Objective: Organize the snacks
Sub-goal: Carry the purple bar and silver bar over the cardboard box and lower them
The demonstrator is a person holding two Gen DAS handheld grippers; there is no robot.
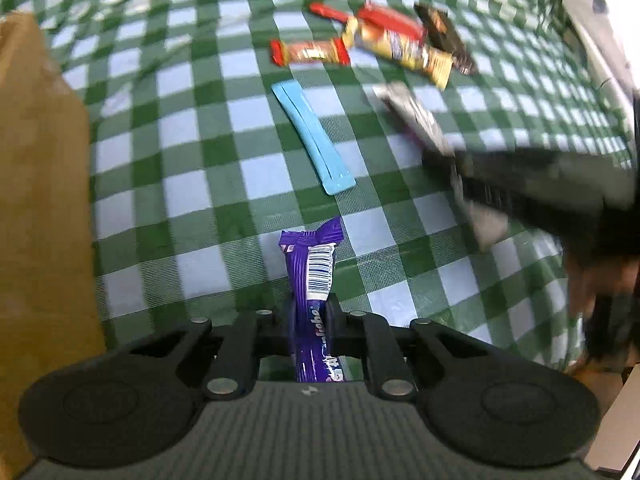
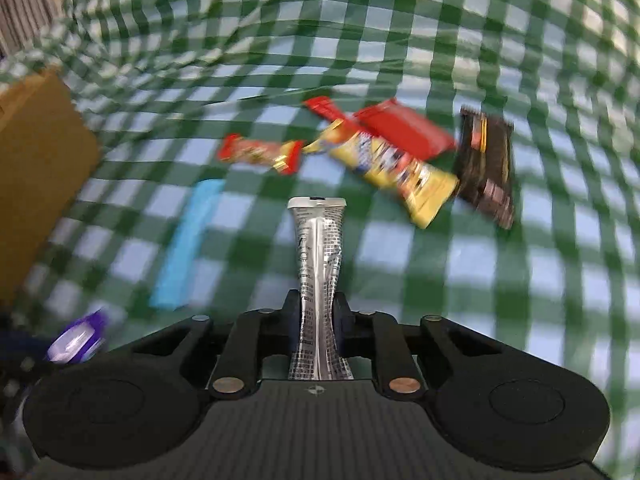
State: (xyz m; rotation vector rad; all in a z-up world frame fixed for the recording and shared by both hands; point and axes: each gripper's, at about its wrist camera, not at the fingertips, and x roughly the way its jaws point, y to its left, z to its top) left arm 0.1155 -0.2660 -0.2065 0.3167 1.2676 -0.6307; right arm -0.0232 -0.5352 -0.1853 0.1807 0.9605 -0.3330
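Two tongs, both clamped on snacks. Left tongs [image 1: 311,312] pinch a purple bar [image 1: 312,276] at its middle, barcode end sticking out forward, lifted off the green-checked table [image 1: 200,184]. Right tongs [image 2: 318,312] squeeze a silver wrapper [image 2: 318,256] at its waist, sealed end pointing forward, also clear of the cloth.

Left-wrist view: blue stick [image 1: 312,136] flat on the cloth ahead of the purple bar, apart from it. Further back, a loose cluster: small red-orange bar [image 1: 310,52], yellow pack [image 1: 404,50] with a red pack [image 1: 390,20] overlapping its top, thin red wrapper [image 1: 330,12] behind, dark pack [image 1: 444,38] at the right end touching the yellow one. Brown cardboard box [image 1: 36,200] along the left edge. Right tongs and silver wrapper show as a dark blur at right.

Right-wrist view: same cluster, motion-blurred; purple bar at bottom left corner; box at left.
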